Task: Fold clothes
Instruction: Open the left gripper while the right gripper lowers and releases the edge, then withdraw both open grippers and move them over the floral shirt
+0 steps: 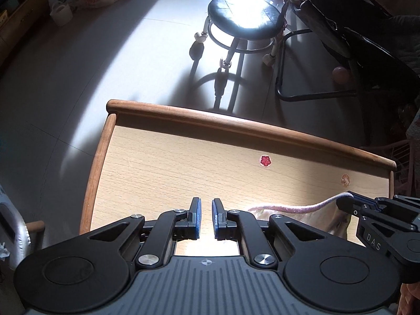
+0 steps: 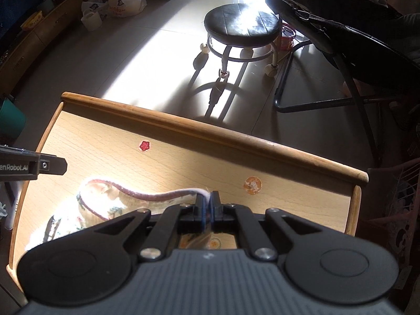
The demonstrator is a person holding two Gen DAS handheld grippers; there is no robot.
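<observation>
While both tongs point steeply down at the surface [image 1: 162, 162]:
Left tongs [image 1: 206, 203]: jaws apart by a narrow gap, nothing btwn them, bare wood below.
Right tongs [image 2: 209, 197]: clamped on pink trimmed edge of garment [image 2: 105, 204], fabric pinched btwn pads.
Garment: small floral-print piece w/ pink binding, lying crumpled on surface, left of right tongs; edge lifted to the grip.
Stickers: red flower sticker [image 2: 144, 146] & orange sticker [image 2: 252, 184] near far rim.
Floor beyond: round black stool [image 2: 241, 23], sunlit.
</observation>
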